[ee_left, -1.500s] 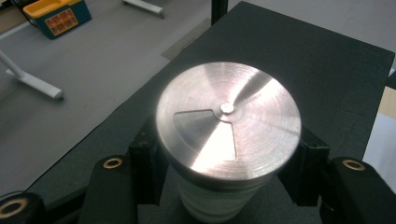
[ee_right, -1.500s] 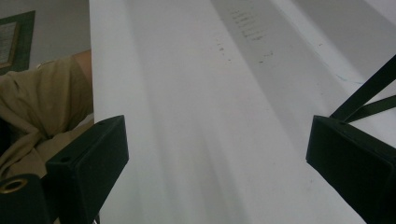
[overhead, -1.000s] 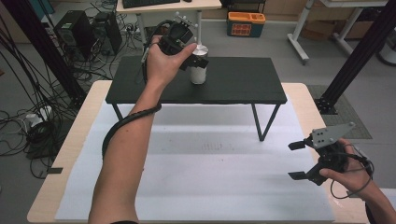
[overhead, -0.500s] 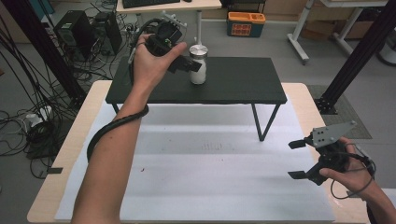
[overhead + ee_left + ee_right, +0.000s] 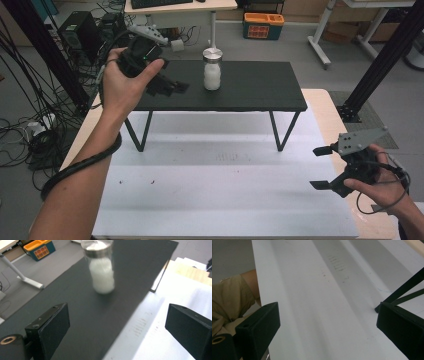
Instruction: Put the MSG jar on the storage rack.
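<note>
A clear glass jar (image 5: 212, 70) holds white powder under a silver metal lid (image 5: 212, 53). It stands on a matte black raised shelf (image 5: 260, 90). The pale wood bench (image 5: 334, 115) carries a white sheet (image 5: 220, 200), and both grippers' jaws are black.

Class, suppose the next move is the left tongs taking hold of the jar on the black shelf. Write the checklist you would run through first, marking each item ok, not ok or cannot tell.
1. Left tongs open wide enough: ok, jaws spread well apart in the left gripper view.
2. Jar upright with its metal lid on: ok.
3. Jar between the jaws: not ok, it stands ahead of them, off to the side.
4. Black shelf bare around the jar: ok.
5. Right tongs out of the way: ok, open and low over the white mat, holding nothing.
6. Lid screwed tight: cannot tell.
</note>
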Demonstrator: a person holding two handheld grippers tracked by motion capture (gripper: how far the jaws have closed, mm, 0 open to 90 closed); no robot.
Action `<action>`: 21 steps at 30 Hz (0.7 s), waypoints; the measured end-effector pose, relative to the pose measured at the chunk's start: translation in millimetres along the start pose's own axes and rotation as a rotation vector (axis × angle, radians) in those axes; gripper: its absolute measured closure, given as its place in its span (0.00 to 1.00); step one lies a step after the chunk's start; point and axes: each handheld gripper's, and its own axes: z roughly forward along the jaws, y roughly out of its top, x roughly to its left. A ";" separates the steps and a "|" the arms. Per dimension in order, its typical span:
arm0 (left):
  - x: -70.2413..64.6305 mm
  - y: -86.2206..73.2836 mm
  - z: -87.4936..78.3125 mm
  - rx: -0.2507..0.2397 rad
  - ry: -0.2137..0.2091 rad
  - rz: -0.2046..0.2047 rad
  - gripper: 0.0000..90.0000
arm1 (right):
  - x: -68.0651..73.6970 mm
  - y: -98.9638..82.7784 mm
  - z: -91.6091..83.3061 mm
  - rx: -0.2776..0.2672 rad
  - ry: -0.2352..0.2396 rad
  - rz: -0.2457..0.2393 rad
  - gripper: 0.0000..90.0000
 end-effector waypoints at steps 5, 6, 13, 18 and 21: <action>-8.3 -20.4 -15.7 -0.012 -0.015 0.002 0.07 | 6.4 6.7 -2.9 0.006 -0.024 -0.002 0.05; -9.8 -24.2 -17.7 -0.014 -0.020 0.003 0.07 | 7.2 7.6 -3.6 0.006 -0.028 -0.002 0.05; -18.1 -44.7 -21.7 0.008 -0.039 0.006 0.07 | 10.2 11.3 -6.8 0.002 -0.066 0.029 0.06; -22.2 -54.9 -18.3 0.040 -0.039 0.008 0.07 | 10.2 10.6 -7.0 -0.012 -0.079 0.044 0.06; -23.5 -58.0 -16.2 0.051 -0.037 0.006 0.07 | 10.8 10.5 -4.9 -0.014 -0.083 0.051 0.06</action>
